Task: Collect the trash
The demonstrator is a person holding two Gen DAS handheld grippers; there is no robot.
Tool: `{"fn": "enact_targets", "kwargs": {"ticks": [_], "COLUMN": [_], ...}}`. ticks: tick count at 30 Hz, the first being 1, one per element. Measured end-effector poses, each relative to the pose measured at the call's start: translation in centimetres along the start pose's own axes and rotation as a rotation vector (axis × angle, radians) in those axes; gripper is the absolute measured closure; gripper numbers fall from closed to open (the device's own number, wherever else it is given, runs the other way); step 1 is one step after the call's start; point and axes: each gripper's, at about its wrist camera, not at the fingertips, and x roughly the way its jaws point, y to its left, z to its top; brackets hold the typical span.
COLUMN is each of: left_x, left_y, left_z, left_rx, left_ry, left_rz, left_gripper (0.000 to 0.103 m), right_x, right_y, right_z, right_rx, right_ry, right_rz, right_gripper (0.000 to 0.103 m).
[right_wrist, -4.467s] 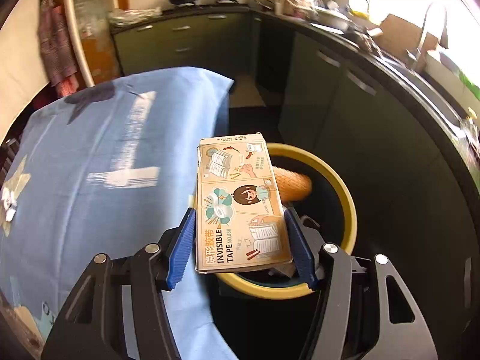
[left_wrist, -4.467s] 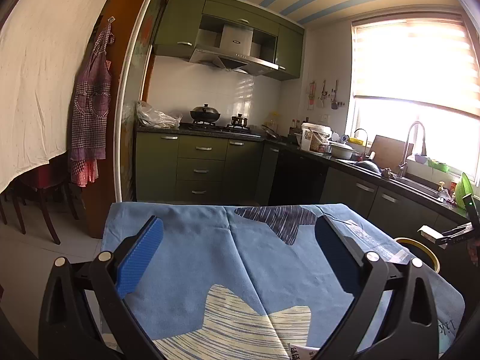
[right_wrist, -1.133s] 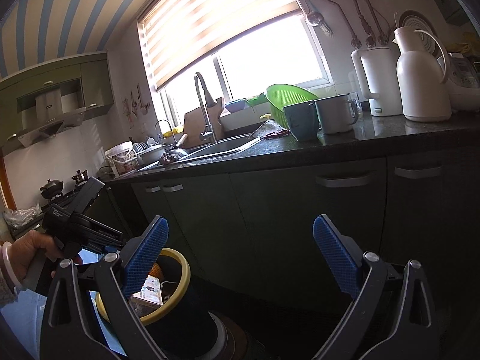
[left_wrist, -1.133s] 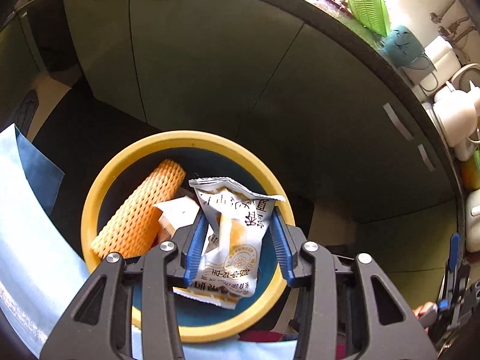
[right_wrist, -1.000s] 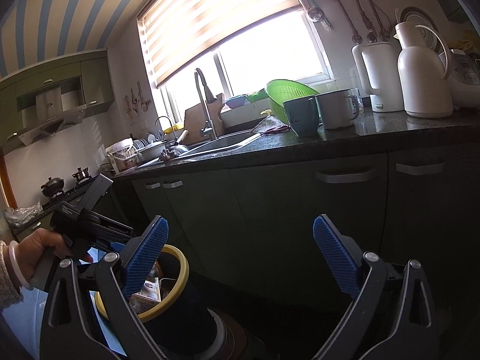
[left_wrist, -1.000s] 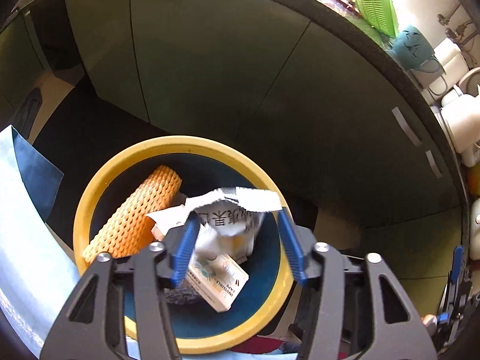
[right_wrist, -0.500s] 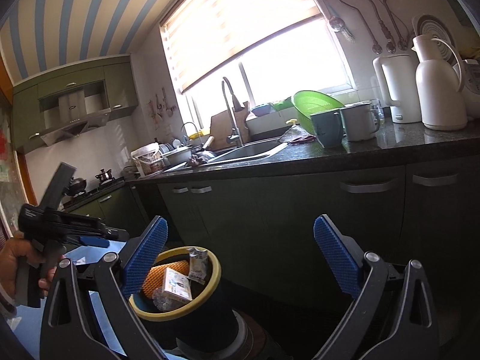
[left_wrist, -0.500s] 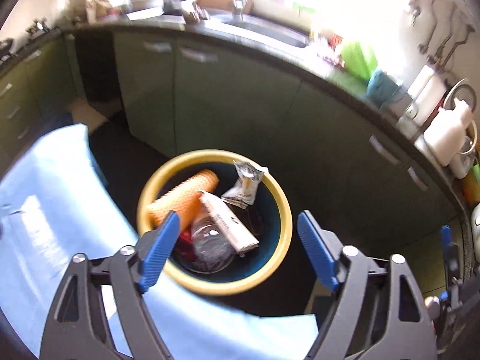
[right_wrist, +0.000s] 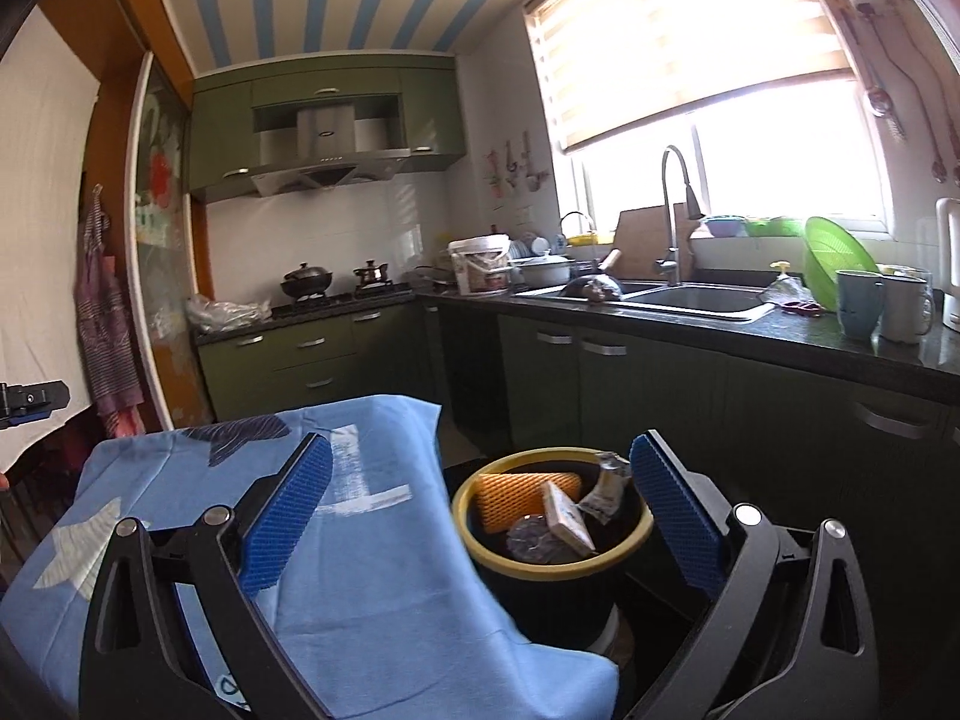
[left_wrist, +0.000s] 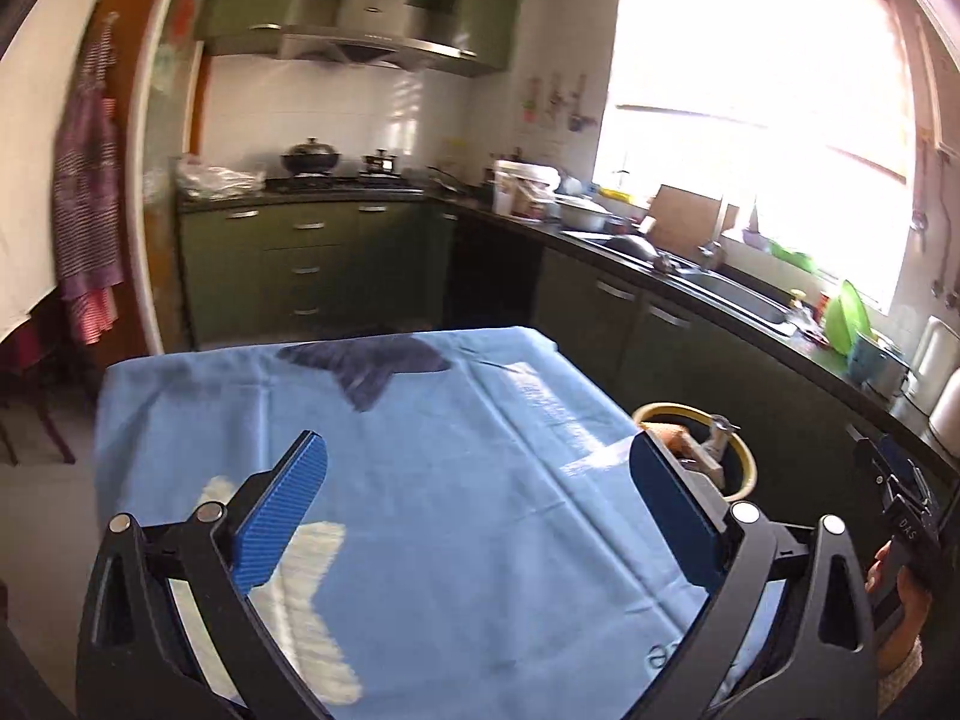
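Observation:
The yellow-rimmed dark trash bin (right_wrist: 462, 510) stands on the floor by the table's right edge. In it lie an orange foam net (right_wrist: 522, 498), a tape box (right_wrist: 567, 516), a snack wrapper (right_wrist: 606, 492) and a crumpled clear piece (right_wrist: 534, 537). My left gripper (left_wrist: 474, 462) hangs over the blue tablecloth (left_wrist: 450, 510), its jaws opening wide with nothing between them. The bin's rim (left_wrist: 747, 468) peeks out behind its right finger. My right gripper (right_wrist: 480, 456) is open and empty, above the cloth's edge (right_wrist: 372, 570) and short of the bin.
Dark green cabinets and a black counter (right_wrist: 810, 342) run along the right, with a sink (right_wrist: 690, 297), a green colander (right_wrist: 834, 261) and mugs. A stove with pots (left_wrist: 312, 159) is at the back. An apron (left_wrist: 84, 192) hangs left. A hand (left_wrist: 900, 594) shows at right.
My left gripper let the snack wrapper drop into the bin, opened wide, then swung up and away to face across the table. The right gripper turned left toward the table and bin.

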Motion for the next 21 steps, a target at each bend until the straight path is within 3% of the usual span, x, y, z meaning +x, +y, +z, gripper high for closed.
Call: {"fn": "enact_targets", "kwargs": {"ticks": [5, 10, 14, 21], "left_x": [-6.1, -10.8, -12.1, -13.5], "left_y": [4.2, 6.2, 7.2, 6.4], "left_z": [-2.2, -3.5, -4.2, -4.6], "left_rx": [-0.003, -0.035, -0.080, -0.060], "left_ry": [-0.081, -0.132, -0.102, -0.124], "left_rz": [0.263, 0.418, 0.469, 0.401], "left_gripper": [0.007, 0.007, 0.007, 0.007], "right_x": [0.1, -0.3, -1.7, -4.9], "right_y": [4.4, 6.7, 6.6, 5.3], "right_z": [0.2, 0.2, 0.7, 2.0], "right_rx": [-0.054, -0.076, -0.088, -0.100], "right_ry": [0.013, 0.035, 0.047, 0.038], "right_rz": [0.093, 0.132, 0.117, 0.061], "right_gripper": [0.005, 0.005, 0.005, 0.005]}}
